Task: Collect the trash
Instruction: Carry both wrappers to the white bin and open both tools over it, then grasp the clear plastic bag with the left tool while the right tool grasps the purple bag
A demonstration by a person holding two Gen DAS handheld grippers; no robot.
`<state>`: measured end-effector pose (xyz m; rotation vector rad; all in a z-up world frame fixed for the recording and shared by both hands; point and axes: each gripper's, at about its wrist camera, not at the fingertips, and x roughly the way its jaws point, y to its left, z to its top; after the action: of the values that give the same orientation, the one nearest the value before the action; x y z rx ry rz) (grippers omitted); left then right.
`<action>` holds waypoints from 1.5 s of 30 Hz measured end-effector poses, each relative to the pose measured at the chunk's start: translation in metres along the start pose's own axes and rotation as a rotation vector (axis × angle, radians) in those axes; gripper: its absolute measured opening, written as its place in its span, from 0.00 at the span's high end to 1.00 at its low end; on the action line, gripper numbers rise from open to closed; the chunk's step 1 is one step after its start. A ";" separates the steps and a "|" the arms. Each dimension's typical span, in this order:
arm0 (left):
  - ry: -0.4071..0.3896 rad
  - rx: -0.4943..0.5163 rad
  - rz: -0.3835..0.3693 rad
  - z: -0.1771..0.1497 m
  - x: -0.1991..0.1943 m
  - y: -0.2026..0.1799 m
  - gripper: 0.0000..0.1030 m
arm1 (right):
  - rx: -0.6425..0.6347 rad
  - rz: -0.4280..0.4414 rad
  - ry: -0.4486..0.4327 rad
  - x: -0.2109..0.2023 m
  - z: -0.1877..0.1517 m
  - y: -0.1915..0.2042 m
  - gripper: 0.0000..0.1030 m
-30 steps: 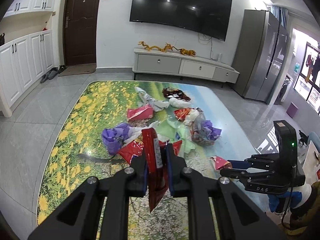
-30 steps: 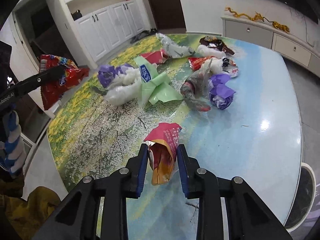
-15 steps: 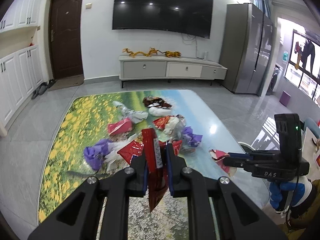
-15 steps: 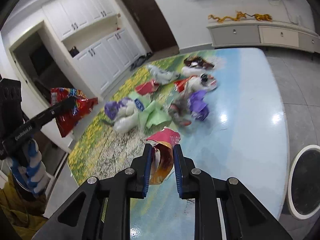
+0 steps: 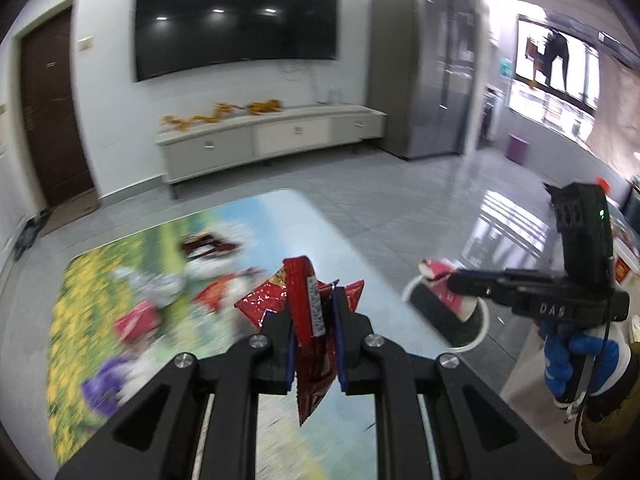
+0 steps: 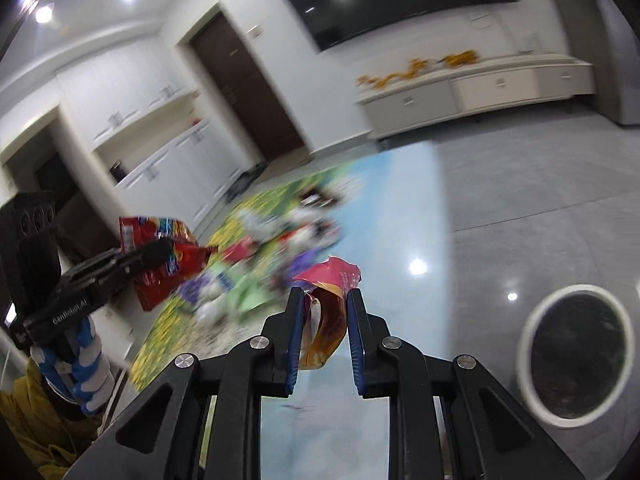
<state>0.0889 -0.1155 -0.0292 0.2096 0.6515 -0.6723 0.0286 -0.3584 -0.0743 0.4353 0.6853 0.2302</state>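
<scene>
We're clamping red wrapper (image 5: 310, 320) in left gripper (image 5: 314, 316), pink-orange wrapper (image 6: 326, 316) in right gripper (image 6: 323, 316), over table (image 5: 360, 264).

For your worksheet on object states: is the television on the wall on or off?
Off. The television has a uniformly dark screen, showing only reflected ceiling lights and no picture.

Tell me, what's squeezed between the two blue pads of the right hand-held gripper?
A crumpled pink-and-orange snack wrapper, seen in the right wrist view.
</scene>
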 end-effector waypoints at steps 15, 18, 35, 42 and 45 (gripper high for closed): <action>0.252 0.097 -0.329 0.067 0.213 -0.170 0.59 | 0.364 -0.384 0.031 -0.010 -0.002 -0.208 0.70; 0.282 0.087 -0.352 0.067 0.241 -0.185 0.40 | 0.410 -0.466 0.046 -0.004 -0.007 -0.234 0.54; 0.113 0.083 -0.240 0.031 0.123 -0.091 0.40 | 0.162 -0.393 -0.012 -0.017 0.009 -0.122 0.54; 0.074 0.018 -0.085 -0.015 0.050 0.011 0.40 | -0.025 -0.269 0.021 0.005 0.016 -0.026 0.54; 0.080 -0.029 -0.015 -0.039 0.026 0.059 0.41 | -0.076 -0.216 0.051 0.023 0.018 0.007 0.54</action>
<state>0.1227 -0.0690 -0.0773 0.2055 0.7397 -0.6711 0.0569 -0.3500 -0.0716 0.2808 0.7652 0.0635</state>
